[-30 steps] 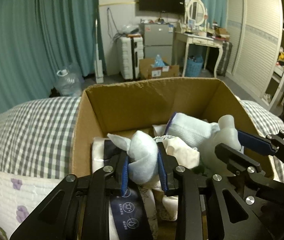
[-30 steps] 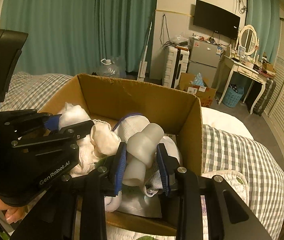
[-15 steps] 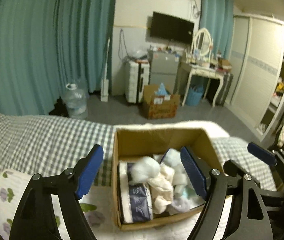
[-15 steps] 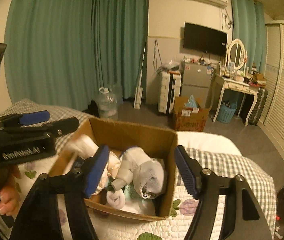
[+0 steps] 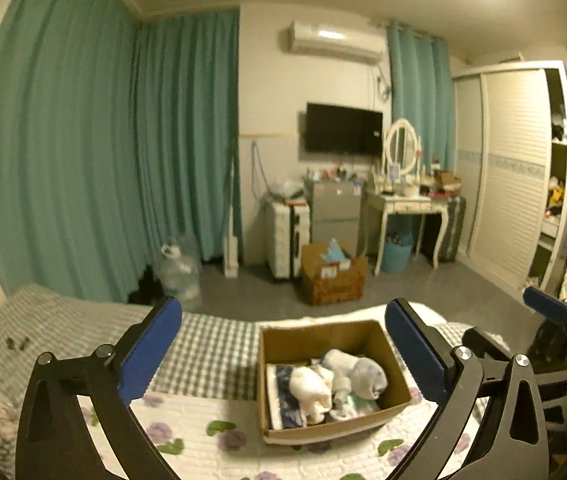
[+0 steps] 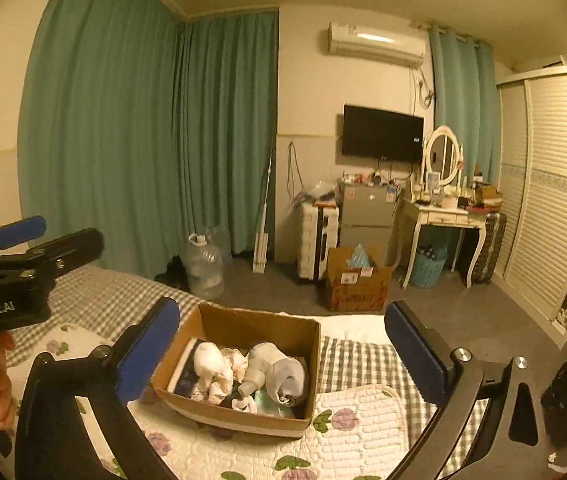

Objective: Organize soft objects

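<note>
The bed [image 5: 211, 356], quilted and checked, lies below both grippers. A rectangular cardboard box [image 5: 393, 406] ahead holds rolled white soft objects [image 5: 353, 374]. Left gripper [image 5: 281, 352] and right gripper [image 6: 281, 350] are opening wide, jaws empty.

Soft items [image 5: 335, 380] in box [image 5: 283, 340]; box on bed [image 5: 211, 352].

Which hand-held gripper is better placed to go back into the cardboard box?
Roughly even; slight edge to the right hand-held gripper, with the cardboard box centred between its opening, empty jaws. The left hand-held gripper sees it off-centre.
</note>
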